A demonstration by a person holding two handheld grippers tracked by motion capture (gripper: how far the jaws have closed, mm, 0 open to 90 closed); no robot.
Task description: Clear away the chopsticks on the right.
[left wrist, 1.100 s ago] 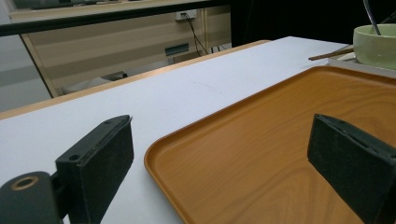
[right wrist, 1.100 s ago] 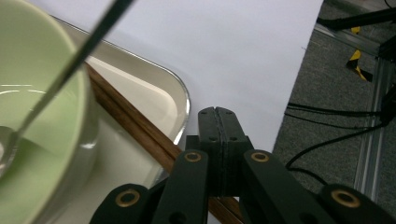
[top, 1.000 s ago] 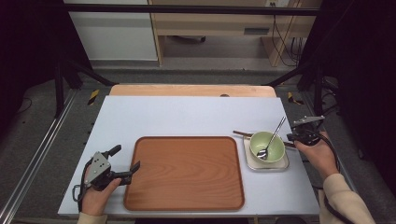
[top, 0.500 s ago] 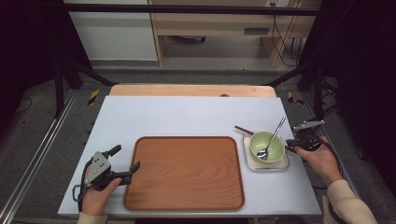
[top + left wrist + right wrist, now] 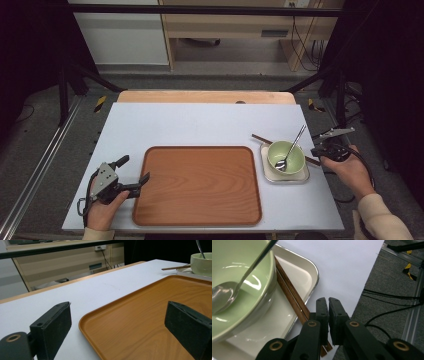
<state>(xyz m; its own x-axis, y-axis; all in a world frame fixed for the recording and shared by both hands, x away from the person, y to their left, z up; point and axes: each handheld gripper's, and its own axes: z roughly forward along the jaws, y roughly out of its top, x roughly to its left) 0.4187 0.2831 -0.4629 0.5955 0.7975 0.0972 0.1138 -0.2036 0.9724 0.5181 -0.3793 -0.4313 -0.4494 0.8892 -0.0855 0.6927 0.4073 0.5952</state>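
A pale green bowl [image 5: 286, 155] with a metal spoon [image 5: 289, 150] leaning in it sits on a small white tray [image 5: 301, 176] at the table's right. Brown chopsticks [image 5: 259, 138] lie across that tray behind the bowl. My right gripper [image 5: 324, 150] hovers at the tray's right edge. In the right gripper view its jaws [image 5: 328, 302] are shut with nothing between them, and the chopsticks [image 5: 289, 295] run just beside and below them, next to the bowl [image 5: 239, 277]. My left gripper [image 5: 134, 169] rests open at the left rim of a large wooden tray [image 5: 200, 185], with its jaws [image 5: 118, 307] straddling the tray's corner [image 5: 87, 325].
The white table [image 5: 200, 120] has a wooden strip along its far edge. Its right edge [image 5: 362, 285] is close to my right gripper, with cables on the grey floor [image 5: 392, 302] beyond it. Black frame legs stand at both far corners.
My right gripper has drifted slightly toward the near side beside the white tray. The left gripper and the tray have not moved.
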